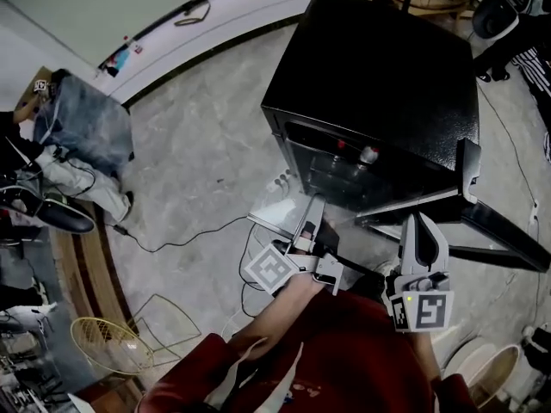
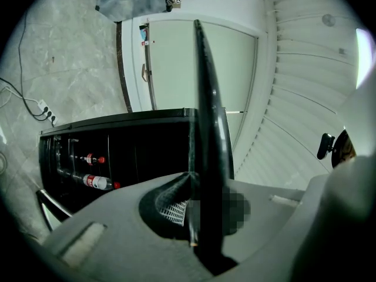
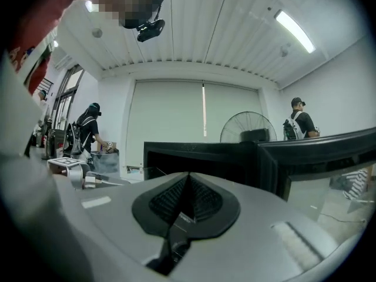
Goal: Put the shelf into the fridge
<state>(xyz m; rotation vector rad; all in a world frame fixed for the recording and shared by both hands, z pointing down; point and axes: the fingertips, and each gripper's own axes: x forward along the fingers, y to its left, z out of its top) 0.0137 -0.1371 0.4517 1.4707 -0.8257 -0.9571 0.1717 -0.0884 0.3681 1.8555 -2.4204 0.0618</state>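
Observation:
The black mini fridge (image 1: pixel 379 67) stands on the floor with its door (image 1: pixel 469 179) swung open to the right. Bottles (image 1: pixel 368 154) lie inside it. Both grippers hold the glass shelf (image 1: pixel 387 211) level just in front of the opening. My left gripper (image 1: pixel 312 218) is shut on the shelf's left side. In the left gripper view the shelf (image 2: pixel 207 128) shows edge-on as a dark strip running up from the shut jaws (image 2: pixel 197 210), with the fridge interior and bottles (image 2: pixel 97 182) behind. My right gripper (image 1: pixel 422 224) is shut on the shelf's near edge; its pads (image 3: pixel 202 201) meet on a thin strip.
A power strip (image 1: pixel 280 181) and cables lie on the marble floor left of the fridge. A wire basket (image 1: pixel 112 342) sits at lower left. A person in denim (image 1: pixel 82 132) crouches at far left. A standing fan (image 3: pixel 247 127) and a person (image 3: pixel 299 119) are behind the fridge.

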